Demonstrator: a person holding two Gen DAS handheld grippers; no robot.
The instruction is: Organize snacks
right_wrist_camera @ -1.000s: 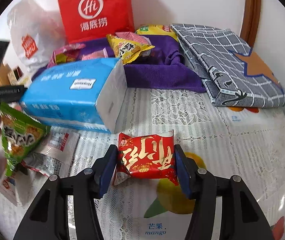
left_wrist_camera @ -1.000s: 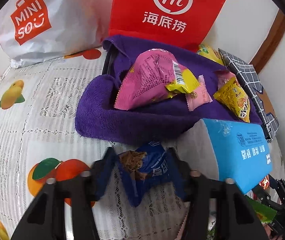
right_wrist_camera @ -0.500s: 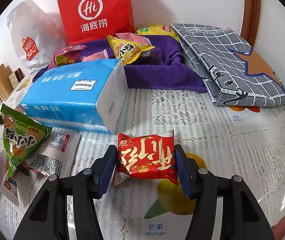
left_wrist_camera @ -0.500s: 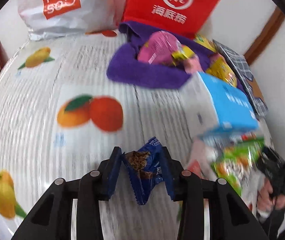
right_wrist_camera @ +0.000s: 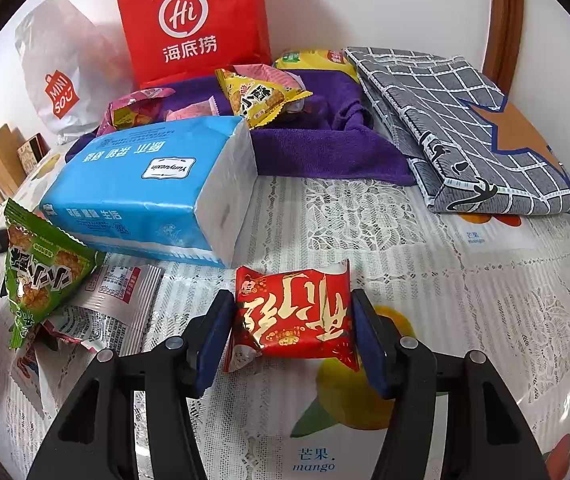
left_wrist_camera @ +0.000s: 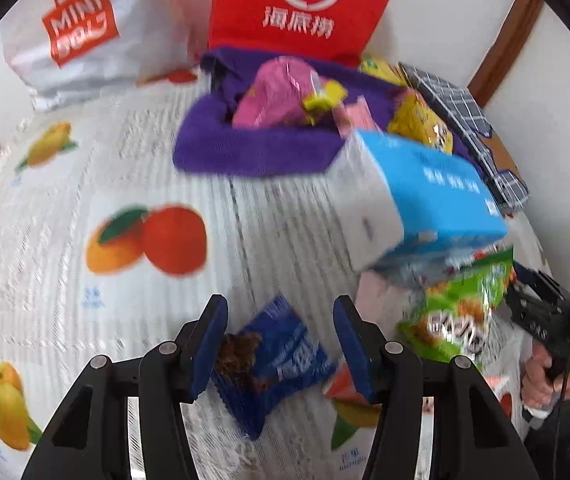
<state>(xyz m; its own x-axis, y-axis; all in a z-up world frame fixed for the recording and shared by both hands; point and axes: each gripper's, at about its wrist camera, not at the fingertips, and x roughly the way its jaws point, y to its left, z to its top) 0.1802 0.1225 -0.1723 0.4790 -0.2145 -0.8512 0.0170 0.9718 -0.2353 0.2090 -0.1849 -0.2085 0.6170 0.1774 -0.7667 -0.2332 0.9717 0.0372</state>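
A blue snack packet [left_wrist_camera: 285, 360] lies on the fruit-print tablecloth [left_wrist_camera: 85, 184] between the jaws of my left gripper [left_wrist_camera: 279, 308]. Those jaws are opening; the right pad stands clear of the packet. My right gripper [right_wrist_camera: 292, 302] is shut on a red snack packet [right_wrist_camera: 297, 316] just above the cloth. A green snack packet [right_wrist_camera: 41, 272] leans by a silver wrapper [right_wrist_camera: 121, 292] at the left. Pink [right_wrist_camera: 141, 110] and yellow packets [right_wrist_camera: 257, 96] rest on a purple towel [right_wrist_camera: 325, 148].
A blue tissue pack [right_wrist_camera: 145, 188] lies in front of the towel. A red paper bag [right_wrist_camera: 193, 20] and a white shopping bag [right_wrist_camera: 61, 76] stand against the wall. A folded grey checked cloth [right_wrist_camera: 465, 120] lies at the right. A hand [left_wrist_camera: 545, 384] holds the other gripper's handle.
My left gripper drew back from the towel with the blue packet, lowered it to the cloth, and its jaws spread off it. The right gripper and red packet stayed put.
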